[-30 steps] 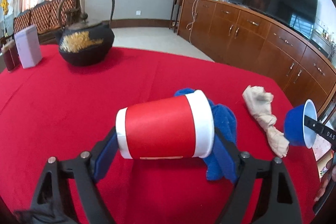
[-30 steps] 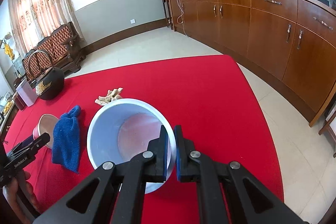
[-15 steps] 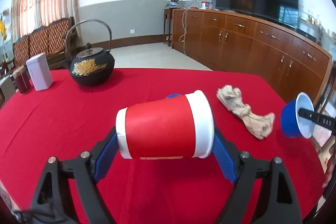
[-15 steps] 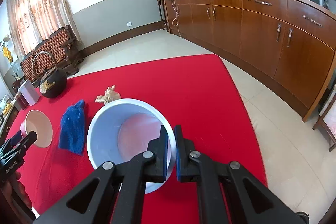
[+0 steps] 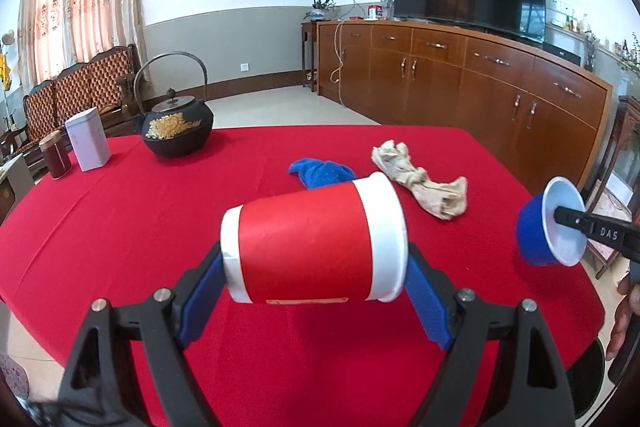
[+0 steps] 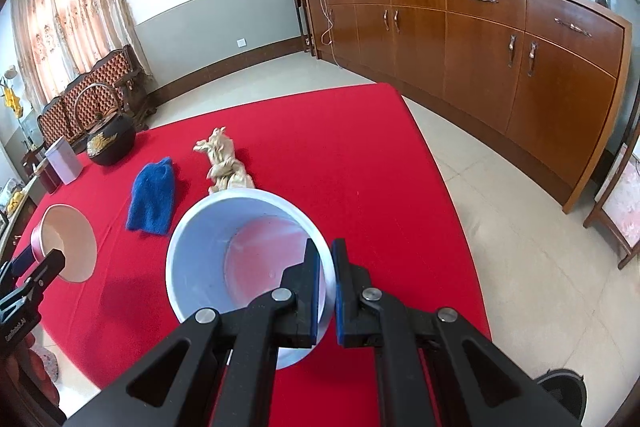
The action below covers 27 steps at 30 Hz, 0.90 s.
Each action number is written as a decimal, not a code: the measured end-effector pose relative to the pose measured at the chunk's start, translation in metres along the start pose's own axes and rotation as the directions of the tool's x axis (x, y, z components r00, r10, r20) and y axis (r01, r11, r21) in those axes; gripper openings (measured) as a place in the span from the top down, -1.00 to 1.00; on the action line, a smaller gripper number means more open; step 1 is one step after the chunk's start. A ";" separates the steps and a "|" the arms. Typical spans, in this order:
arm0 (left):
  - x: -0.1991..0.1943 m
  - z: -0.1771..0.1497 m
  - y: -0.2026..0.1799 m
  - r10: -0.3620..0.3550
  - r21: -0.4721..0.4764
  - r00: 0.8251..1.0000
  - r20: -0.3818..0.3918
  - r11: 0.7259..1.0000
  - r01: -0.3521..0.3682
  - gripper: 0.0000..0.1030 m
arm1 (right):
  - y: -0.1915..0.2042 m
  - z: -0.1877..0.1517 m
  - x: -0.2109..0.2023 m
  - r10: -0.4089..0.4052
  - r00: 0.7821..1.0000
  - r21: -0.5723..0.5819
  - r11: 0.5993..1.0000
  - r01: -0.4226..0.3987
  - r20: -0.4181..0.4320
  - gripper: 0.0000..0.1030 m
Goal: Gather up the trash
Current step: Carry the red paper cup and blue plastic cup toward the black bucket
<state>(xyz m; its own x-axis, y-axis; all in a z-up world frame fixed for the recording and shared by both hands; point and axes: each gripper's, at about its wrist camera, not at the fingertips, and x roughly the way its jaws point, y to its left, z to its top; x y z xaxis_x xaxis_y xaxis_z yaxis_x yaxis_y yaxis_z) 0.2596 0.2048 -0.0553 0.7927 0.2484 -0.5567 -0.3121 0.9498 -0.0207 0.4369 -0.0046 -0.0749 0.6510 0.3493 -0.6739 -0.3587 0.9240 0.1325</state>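
Your left gripper [image 5: 314, 293] has its jaws spread wide and clamped end to end on a red paper cup [image 5: 310, 245], held sideways above the bench [image 5: 120, 227], white rim to the right. Your right gripper [image 6: 327, 291] has its jaws nearly together, pinching the wall of a blue cup [image 6: 240, 259] at the rim. Only the right wrist view looks into both cups: the blue one's pale inside holds nothing, and the red cup, at the left edge there, shows a bare cream inside. The left wrist view shows the blue cup's outer wall instead. On the red cloth beyond the cups lie a crumpled blue rag [image 5: 322, 174] and, just beside it, a wadded beige rag [image 5: 420, 183]. Farther back stand a black iron teapot [image 5: 176, 129], a white box [image 5: 88, 139] and a dark red tin [image 5: 55, 159].
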 end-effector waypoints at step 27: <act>-0.064 -0.032 -0.101 -0.162 0.100 0.987 0.006 0.982 0.160 -0.65 | -0.102 -0.093 -0.121 -0.116 0.993 0.113 0.987 0.114 0.011 0.88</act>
<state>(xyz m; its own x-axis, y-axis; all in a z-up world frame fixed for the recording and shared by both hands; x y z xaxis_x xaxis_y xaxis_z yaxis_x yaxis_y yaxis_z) 0.2235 0.0871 -0.0435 0.8357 0.0928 -0.5412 -0.1273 0.9915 -0.0266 0.3321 -0.1556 -0.0746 0.6958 0.2418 -0.6763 -0.2046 0.9693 0.1361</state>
